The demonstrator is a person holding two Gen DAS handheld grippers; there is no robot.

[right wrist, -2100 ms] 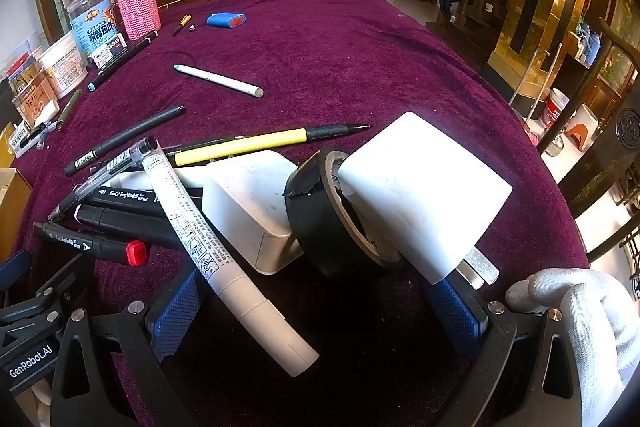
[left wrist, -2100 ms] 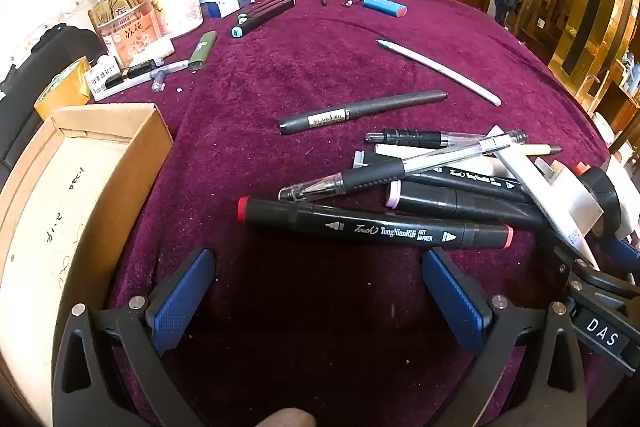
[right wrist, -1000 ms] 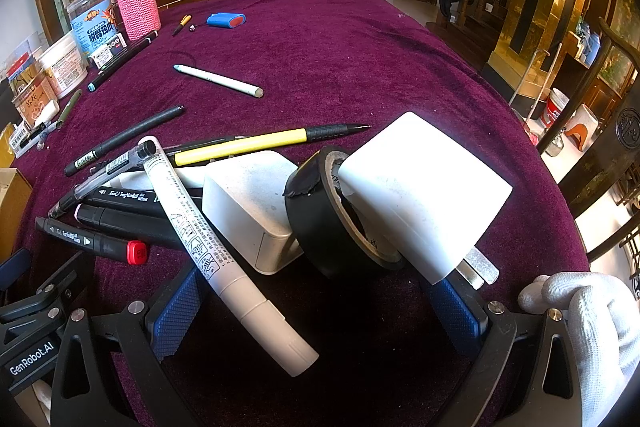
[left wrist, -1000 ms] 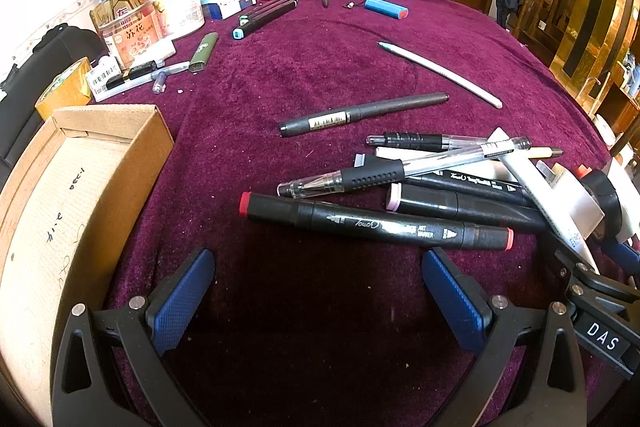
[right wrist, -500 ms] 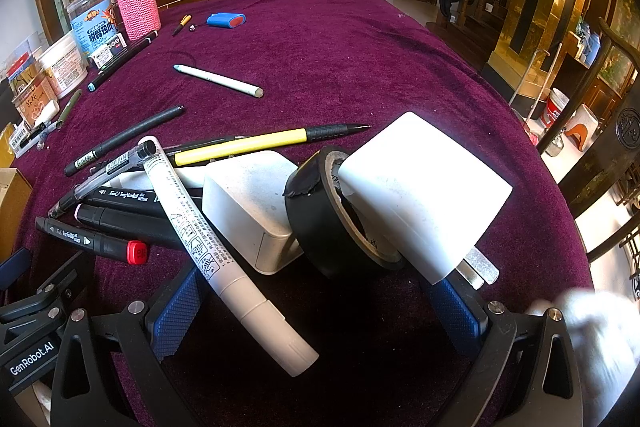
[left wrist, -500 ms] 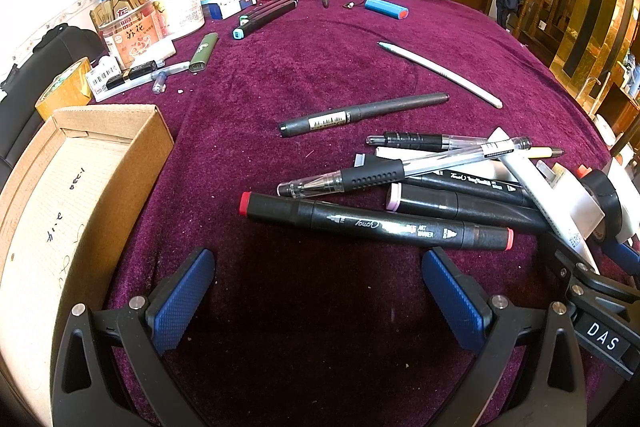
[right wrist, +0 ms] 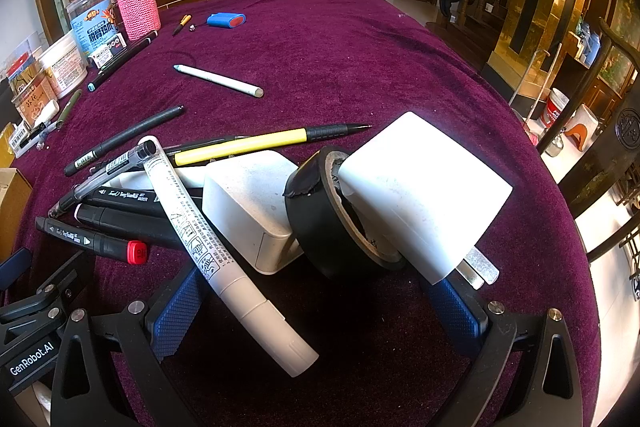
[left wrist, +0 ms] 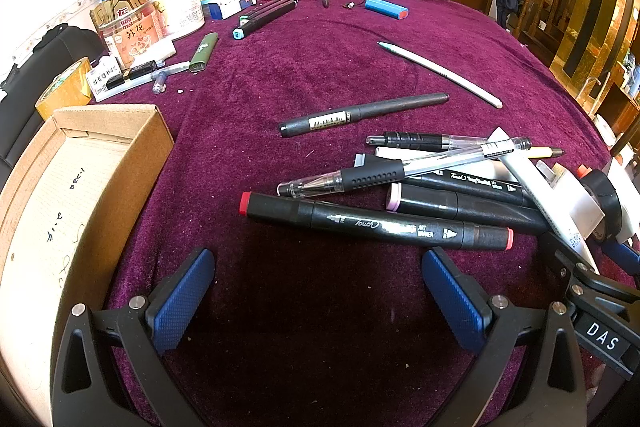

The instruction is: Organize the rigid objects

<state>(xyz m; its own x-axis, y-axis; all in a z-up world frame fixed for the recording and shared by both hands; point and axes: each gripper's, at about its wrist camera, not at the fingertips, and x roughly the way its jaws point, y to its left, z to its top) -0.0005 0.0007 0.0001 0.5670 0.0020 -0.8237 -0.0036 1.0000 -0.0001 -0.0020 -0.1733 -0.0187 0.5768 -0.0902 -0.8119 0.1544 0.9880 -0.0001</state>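
At lower centre of the left wrist view, the left gripper (left wrist: pixel 318 287) gapes wide, empty; the red-capped marker (left wrist: pixel 376 223) lies just beyond, long axis crosswise (right gripper (right wrist: pixel 320 311), likewise open and empty, faces the chargers).

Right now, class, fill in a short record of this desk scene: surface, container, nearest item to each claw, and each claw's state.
surface: purple cloth
container: cardboard box, at left, open
nearest left claw: red-capped black marker, lying flat
nearest right claw: white marker, crossing the left pad
beside it: black tape roll, with a white charger leaning on it
left claw: open, holding nothing
right claw: open, holding nothing
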